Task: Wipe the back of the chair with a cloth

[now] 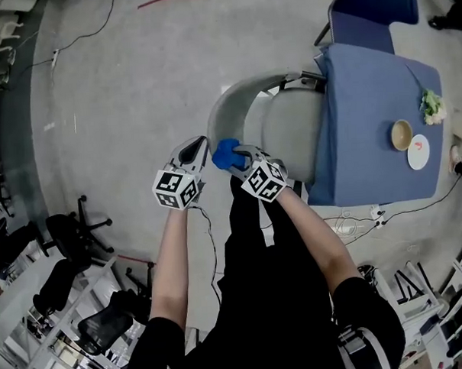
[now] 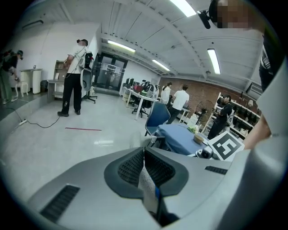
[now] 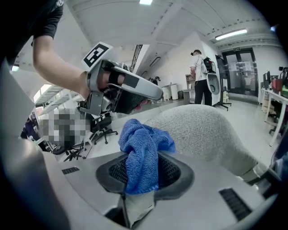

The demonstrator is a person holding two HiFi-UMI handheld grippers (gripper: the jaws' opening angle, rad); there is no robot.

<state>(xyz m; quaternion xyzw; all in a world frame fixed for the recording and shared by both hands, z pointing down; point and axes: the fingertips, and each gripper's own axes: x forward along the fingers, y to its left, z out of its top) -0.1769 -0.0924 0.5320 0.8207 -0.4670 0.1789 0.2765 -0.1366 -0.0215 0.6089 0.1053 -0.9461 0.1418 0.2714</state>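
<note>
A grey fabric chair stands below me, its curved backrest to the left of the seat. My right gripper is shut on a bunched blue cloth just in front of the backrest's top edge. In the right gripper view the cloth bulges up out of the right gripper, with the backrest right behind it. My left gripper hovers just left of the cloth, apart from it, jaws shut. The left gripper points past the chair toward the blue table.
A table with a blue cover touches the chair's right side and carries a bowl, a plate and flowers. A blue chair stands beyond it. Black office chairs and cables lie left and below. People stand far off.
</note>
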